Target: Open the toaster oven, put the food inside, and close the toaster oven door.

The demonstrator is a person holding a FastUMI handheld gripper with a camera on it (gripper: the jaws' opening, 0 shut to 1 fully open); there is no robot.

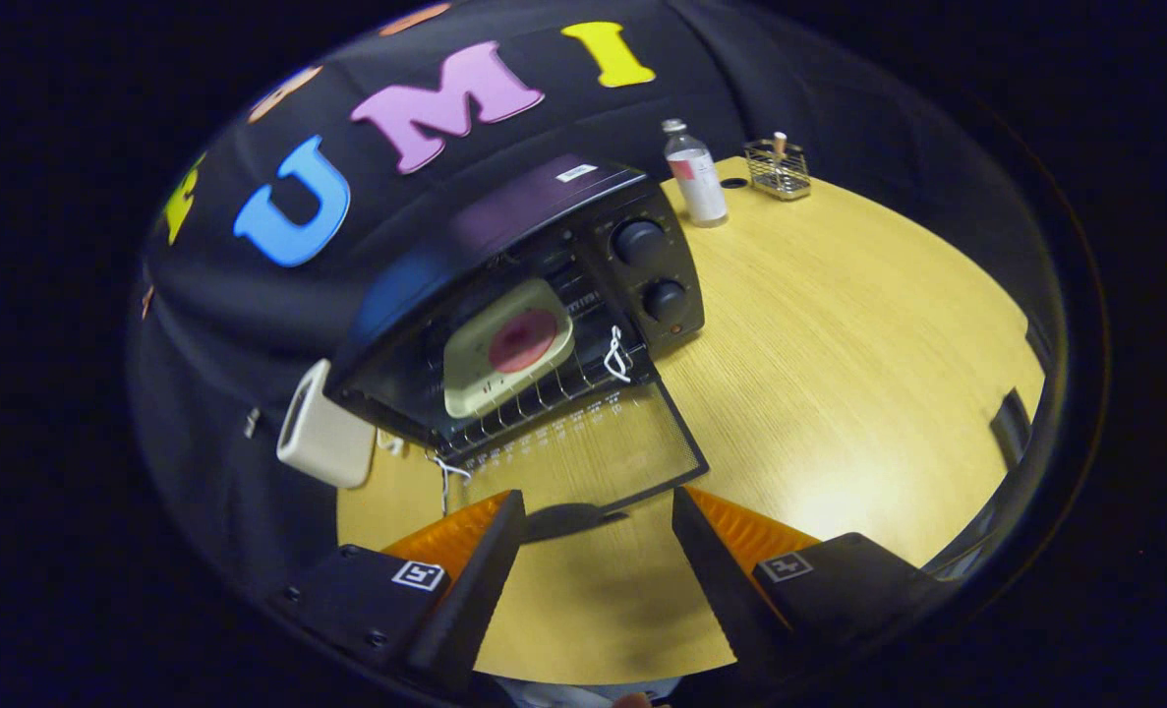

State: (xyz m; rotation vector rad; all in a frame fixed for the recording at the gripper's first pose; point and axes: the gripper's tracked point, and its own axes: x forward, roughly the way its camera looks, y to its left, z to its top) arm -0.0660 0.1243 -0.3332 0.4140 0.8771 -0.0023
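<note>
A black toaster oven point(504, 256) stands on the wooden table point(839, 374) with its glass door point(593, 447) folded down flat toward me. Inside, on the wire rack, sits a pale square plate point(465, 379) carrying a round dark-pink piece of food point(524, 339). White string hangs at both ends of the door. My gripper point(598, 516) is open, its fingers spread wide just short of the door's front edge, with the door handle point(563, 519) in the gap between them. Nothing is held.
A cream-coloured mug point(322, 438) stands left of the oven, near the table's edge. Beyond the oven are a clear bottle point(696, 177) with a white label and a small wire basket point(778, 169). Bare tabletop stretches to the right of the oven.
</note>
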